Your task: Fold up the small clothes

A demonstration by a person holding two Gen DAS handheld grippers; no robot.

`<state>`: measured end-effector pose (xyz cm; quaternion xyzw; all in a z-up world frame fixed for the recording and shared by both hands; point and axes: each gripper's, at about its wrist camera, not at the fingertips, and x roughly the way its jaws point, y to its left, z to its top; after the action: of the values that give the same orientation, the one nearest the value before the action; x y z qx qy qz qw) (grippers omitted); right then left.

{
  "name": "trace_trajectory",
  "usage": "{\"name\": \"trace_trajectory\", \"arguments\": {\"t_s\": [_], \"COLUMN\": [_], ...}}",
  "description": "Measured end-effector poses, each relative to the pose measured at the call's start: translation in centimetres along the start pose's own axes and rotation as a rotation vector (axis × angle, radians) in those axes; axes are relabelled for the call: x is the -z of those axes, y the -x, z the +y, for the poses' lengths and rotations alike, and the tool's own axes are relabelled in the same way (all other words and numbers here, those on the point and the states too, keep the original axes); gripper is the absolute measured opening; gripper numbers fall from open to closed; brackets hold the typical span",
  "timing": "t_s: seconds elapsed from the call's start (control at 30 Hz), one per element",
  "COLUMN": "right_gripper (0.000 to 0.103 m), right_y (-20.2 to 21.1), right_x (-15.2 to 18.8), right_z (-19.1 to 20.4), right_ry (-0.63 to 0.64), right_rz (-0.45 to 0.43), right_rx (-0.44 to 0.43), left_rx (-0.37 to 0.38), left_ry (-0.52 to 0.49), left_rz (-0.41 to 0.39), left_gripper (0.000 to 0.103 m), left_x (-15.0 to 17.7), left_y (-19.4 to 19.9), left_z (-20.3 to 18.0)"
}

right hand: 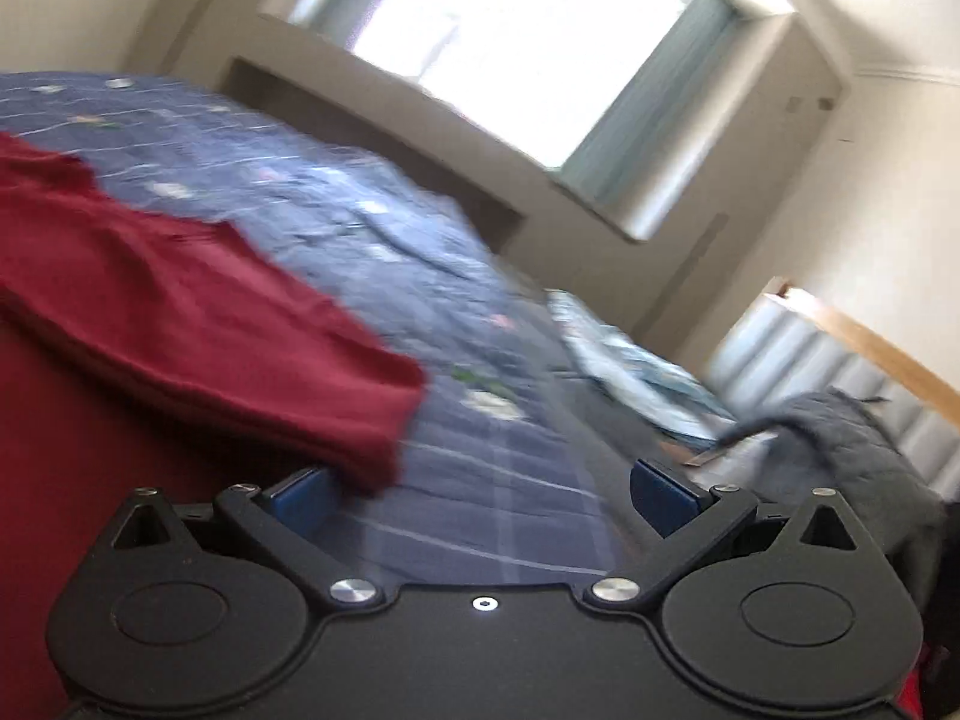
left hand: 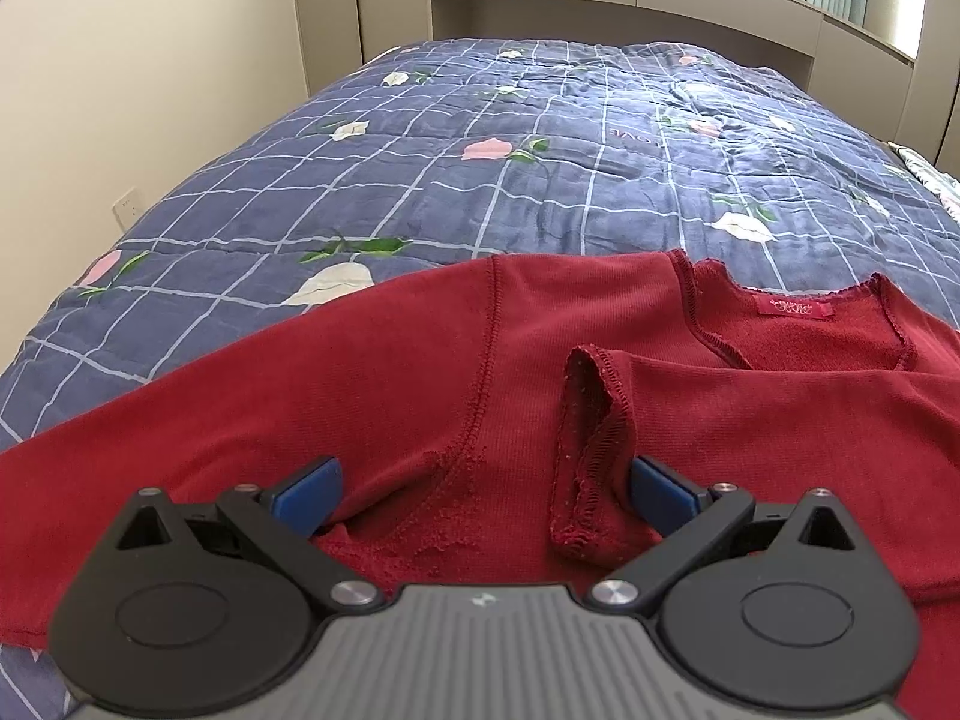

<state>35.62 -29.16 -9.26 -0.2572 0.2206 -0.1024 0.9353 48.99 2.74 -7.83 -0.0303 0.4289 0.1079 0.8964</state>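
I find the red top (left hand: 372, 396) on the bed (left hand: 420, 138) barely folded; both jaws wide, empty.

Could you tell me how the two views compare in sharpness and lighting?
Left wrist view: sharp, evenly lit, the red top and quilt crisp, fisheye bending the bed edges. Right wrist view: tilted and motion-blurred, the window blown out white, only the right gripper in focus.

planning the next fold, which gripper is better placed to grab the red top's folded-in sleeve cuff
Left. The left gripper is open low over the red top, the sleeve cuff between its fingers. The right gripper is open over the quilt.
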Motion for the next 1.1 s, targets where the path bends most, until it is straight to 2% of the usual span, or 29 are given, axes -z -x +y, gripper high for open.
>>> {"name": "trace_trajectory", "arguments": {"t_s": [0.07,0.17,0.27,0.3,0.4,0.57,0.73,0.8,0.97,1.03,1.1], "right_gripper": [0.102,0.102,0.102,0.102,0.102,0.102,0.102,0.102,0.102,0.102,0.102], "right_y": [-0.5,-1.8,-2.4,-2.2,-1.8,-2.4,-2.5,-1.7,2.0,3.7,5.5], "right_x": [-0.1,-0.2,-0.3,-0.2,0.3,0.7,0.9,0.9,0.1,-0.7,-1.6], "right_z": [1.1,2.3,1.2,0.3,-1.5,-1.5,-1.2,-1.4,-1.9,-1.8,-1.1], "right_ry": [0.041,0.092,0.017,-0.034,-0.133,-0.134,-0.122,-0.112,-0.123,-0.155,-0.180], "right_rz": [-0.011,-0.024,-0.036,-0.039,-0.030,0.052,0.126,0.127,0.088,0.071,0.042], "right_rx": [-0.015,0.032,0.149,0.155,0.132,0.108,0.048,0.024,-0.004,-0.050,-0.133], "left_rx": [0.001,0.001,0.000,-0.001,0.001,-0.002,0.009,0.026,0.106,0.131,0.137], "left_ry": [-0.002,0.000,0.001,0.001,-0.002,-0.007,-0.009,-0.006,0.019,0.061,0.101], "left_rz": [-0.001,0.000,0.002,0.003,0.000,-0.010,-0.003,-0.001,-0.072,-0.082,-0.082], "left_gripper": [0.103,0.103,0.103,0.103,0.103,0.103,0.102,0.103,0.103,0.103,0.103], "left_x": [0.0,0.0,0.0,0.0,0.0,0.2,-0.1,-0.2,0.9,1.7,2.3], "left_y": [0.0,0.0,0.0,-0.1,-0.1,-0.2,0.4,1.1,5.2,7.4,9.0], "left_z": [0.0,0.0,0.0,-0.1,-0.1,-0.1,0.1,0.6,2.6,4.0,5.4]}}
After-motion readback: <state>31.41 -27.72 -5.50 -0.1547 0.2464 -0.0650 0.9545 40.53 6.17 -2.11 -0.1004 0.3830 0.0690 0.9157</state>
